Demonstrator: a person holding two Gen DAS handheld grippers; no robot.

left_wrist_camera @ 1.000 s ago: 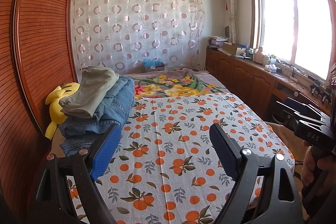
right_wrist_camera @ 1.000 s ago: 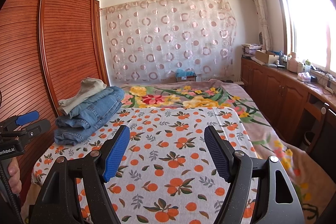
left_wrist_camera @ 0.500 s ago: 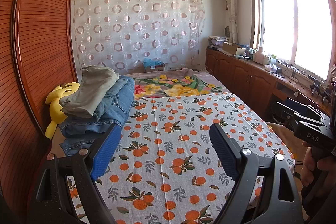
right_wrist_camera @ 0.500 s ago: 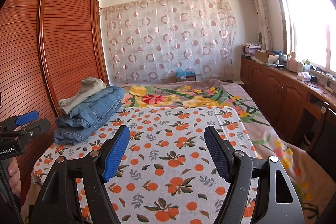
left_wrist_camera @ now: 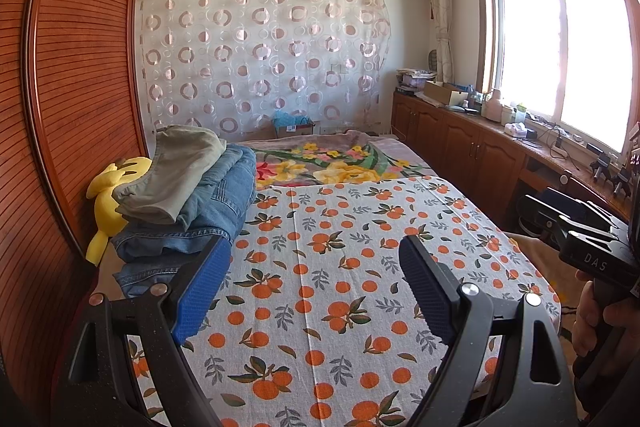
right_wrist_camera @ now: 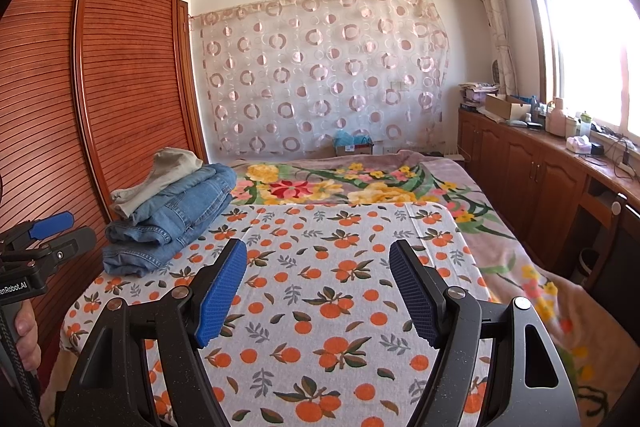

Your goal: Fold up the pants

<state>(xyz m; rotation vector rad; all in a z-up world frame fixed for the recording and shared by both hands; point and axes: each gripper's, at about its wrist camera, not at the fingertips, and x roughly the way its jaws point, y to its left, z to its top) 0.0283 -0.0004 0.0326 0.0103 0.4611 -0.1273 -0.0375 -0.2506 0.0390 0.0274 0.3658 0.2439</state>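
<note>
A stack of folded pants lies at the left side of the bed, blue jeans below and a beige pair on top. My left gripper hovers open over the orange-print sheet, its left finger just in front of the stack, nothing between its pads. My right gripper also stands open and empty above the sheet, right of the stack. Each view catches the other gripper's body at its edge, held by a hand.
A yellow plush toy sits between the stack and the slatted wooden wardrobe. A floral blanket covers the bed's far half. Wooden cabinets with clutter run under the window at right. A curtain hangs behind.
</note>
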